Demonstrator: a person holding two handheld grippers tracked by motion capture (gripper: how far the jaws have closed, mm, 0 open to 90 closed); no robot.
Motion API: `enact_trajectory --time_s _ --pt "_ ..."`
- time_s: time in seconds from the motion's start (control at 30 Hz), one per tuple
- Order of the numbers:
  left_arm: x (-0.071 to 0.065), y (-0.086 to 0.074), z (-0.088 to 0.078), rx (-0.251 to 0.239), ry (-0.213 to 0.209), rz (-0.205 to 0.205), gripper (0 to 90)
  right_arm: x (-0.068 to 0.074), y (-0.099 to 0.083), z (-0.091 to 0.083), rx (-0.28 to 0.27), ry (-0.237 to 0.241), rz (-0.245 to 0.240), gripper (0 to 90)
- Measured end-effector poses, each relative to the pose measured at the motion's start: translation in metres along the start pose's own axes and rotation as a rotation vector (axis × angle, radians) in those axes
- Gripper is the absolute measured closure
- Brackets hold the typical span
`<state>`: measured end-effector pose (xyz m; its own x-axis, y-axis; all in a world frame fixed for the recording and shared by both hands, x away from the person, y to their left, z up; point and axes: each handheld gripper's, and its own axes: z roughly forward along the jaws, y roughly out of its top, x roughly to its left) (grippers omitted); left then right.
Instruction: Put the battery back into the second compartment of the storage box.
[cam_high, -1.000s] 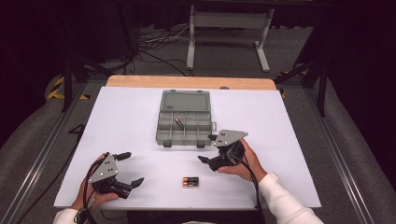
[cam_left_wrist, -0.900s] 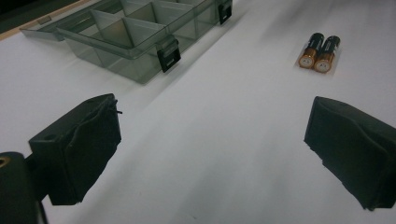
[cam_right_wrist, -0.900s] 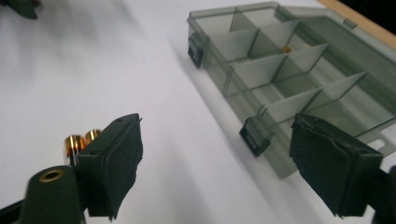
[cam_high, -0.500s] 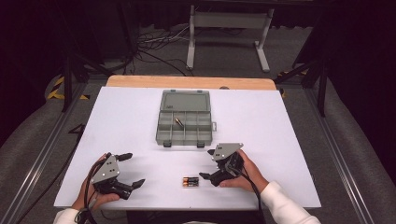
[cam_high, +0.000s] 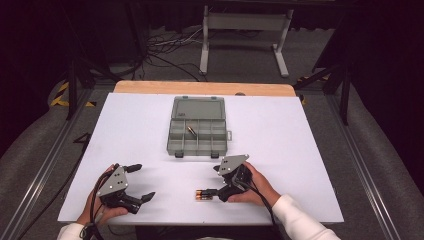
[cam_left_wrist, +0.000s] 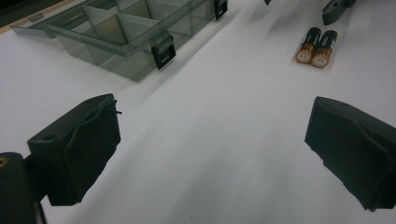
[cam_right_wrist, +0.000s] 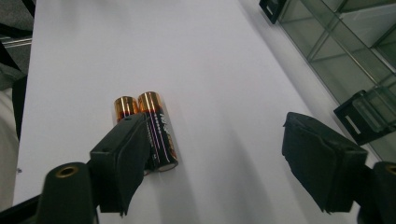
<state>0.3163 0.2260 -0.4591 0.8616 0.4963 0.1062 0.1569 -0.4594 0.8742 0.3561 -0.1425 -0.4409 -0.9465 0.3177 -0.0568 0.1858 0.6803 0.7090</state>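
Note:
Two black-and-copper AA batteries lie side by side on the white table near its front edge. My right gripper is low over them and open. Its jaws have just been closing a little. Its left jaw covers part of one battery, and the other battery lies just inside that jaw, far from the opposite one. My left gripper rests open at the front left with nothing between its jaws. A grey compartment box stands open mid-table, with one battery in a middle compartment.
The white table ends in a wooden strip at the far side. The box's latches stick out from its near side, to the right of my right gripper. Cables and a metal stand lie on the dark floor beyond.
My right gripper has come down and toward the front edge, from beside the box's near corner to the two batteries. The left gripper has stayed put.

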Motion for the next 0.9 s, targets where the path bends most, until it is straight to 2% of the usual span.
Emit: enact_trajectory --time_s 0.33,0.6,0.67,0.7,0.73,0.77,0.8,0.83,0.9 --pt "0.0 0.0 0.0 0.0 0.0 -0.002 3.6 0.003 0.005 0.011 0.023 0.037 -0.026 31.9" --pt "0.0 0.0 0.001 0.003 -0.006 0.003 3.7 0.0 0.004 0.012 0.031 0.036 -0.03 37.2" --pt "0.0 0.0 0.001 0.006 -0.005 0.003 3.6 -0.001 0.003 0.013 0.037 0.043 -0.03 42.6" --pt "0.0 0.0 0.001 0.006 -0.006 0.004 3.6 -0.001 0.002 0.014 0.044 0.051 -0.036 48.6" --pt "0.0 0.0 0.001 0.006 -0.006 0.004 3.6 -0.001 0.002 0.014 0.044 0.051 -0.036 48.6" --pt "0.0 0.0 0.001 0.004 -0.008 0.005 3.6 -0.001 0.002 0.016 0.053 0.06 -0.048 59.8" --pt "0.0 0.0 0.001 0.004 -0.011 0.007 3.6 -0.001 0.002 0.016 0.053 0.06 -0.048 59.8" --pt "0.0 0.0 0.001 0.008 -0.015 0.009 3.6 -0.001 0.003 0.017 0.055 0.057 -0.062 67.9" --pt "0.0 0.0 0.001 0.009 -0.016 0.009 3.6 -0.001 0.004 0.018 0.06 0.048 -0.084 75.0"
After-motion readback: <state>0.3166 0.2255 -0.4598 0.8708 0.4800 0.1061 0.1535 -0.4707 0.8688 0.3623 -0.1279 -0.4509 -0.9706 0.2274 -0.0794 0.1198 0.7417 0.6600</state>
